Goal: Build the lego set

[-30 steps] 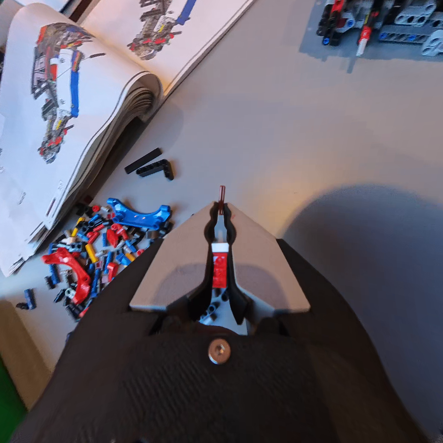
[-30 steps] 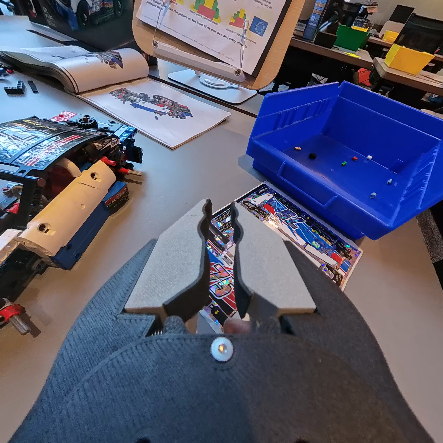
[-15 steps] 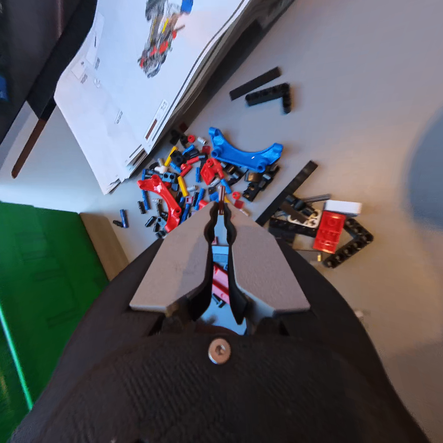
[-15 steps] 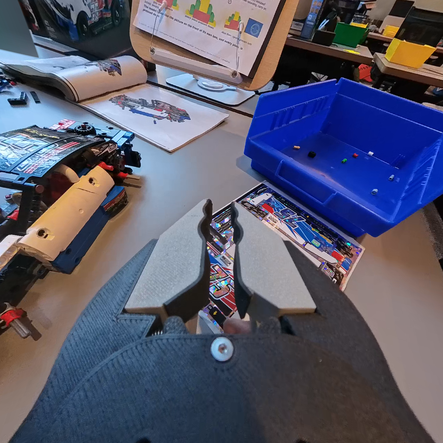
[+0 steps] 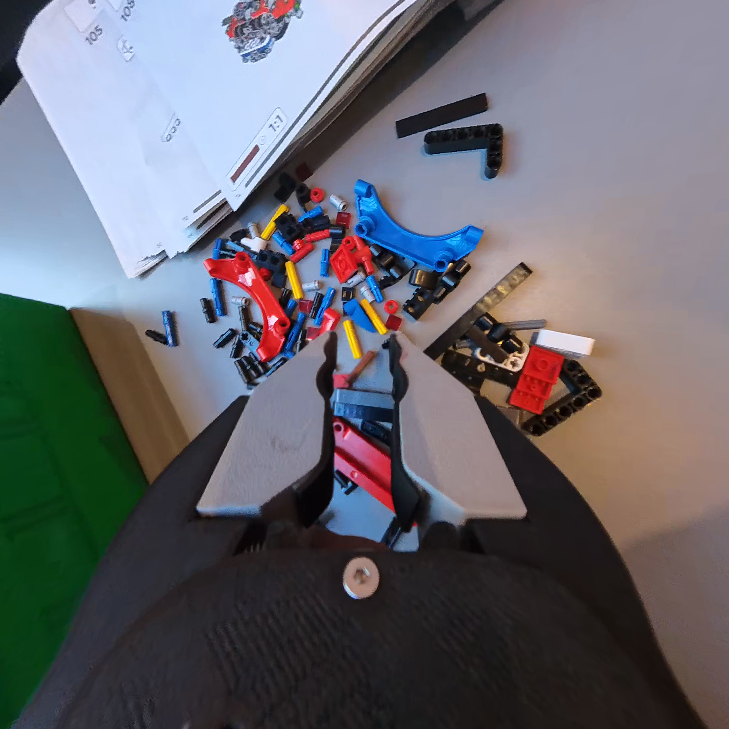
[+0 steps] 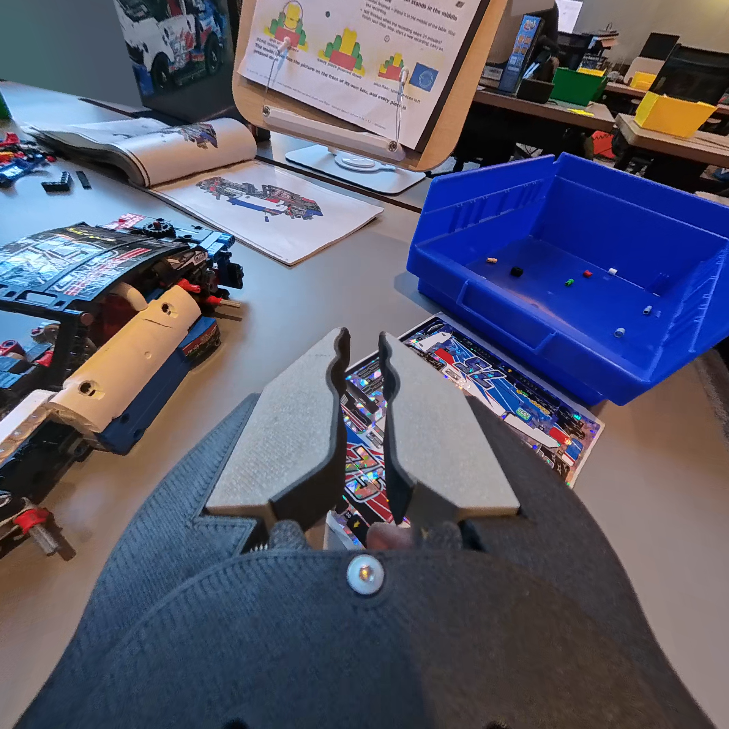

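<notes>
My left gripper (image 5: 362, 337) is open over the near edge of a pile of small loose pieces (image 5: 315, 284). A thin brown axle (image 5: 361, 365) lies loose between its fingers, apart from both. A dark grey beam (image 5: 363, 398) and a red beam (image 5: 361, 453) show below it. A blue arch (image 5: 410, 236) and a red arch (image 5: 256, 292) lie in the pile. A small sub-assembly (image 5: 532, 378) of black beams and red plates sits to the right. My right gripper (image 6: 363, 335) is slightly open and empty above a shiny sticker sheet (image 6: 493, 394), to the right of the partly built car (image 6: 98, 315).
The open instruction book (image 5: 177, 98) lies beyond the pile and also shows in the right wrist view (image 6: 236, 189). A black L-beam (image 5: 473, 142) and a black strip (image 5: 442, 114) lie apart. A green surface (image 5: 39, 434) lies past the table's left edge. A blue bin (image 6: 572, 276) stands at the right. The gap from one gripper's tips to the other's is roughly 55 cm. The blue arch (image 5: 410, 236) is about 6 cm from my left fingertips.
My left gripper swung from the bare table to over the parts pile, then opened and let go of the brown axle. My right gripper hardly moved.
</notes>
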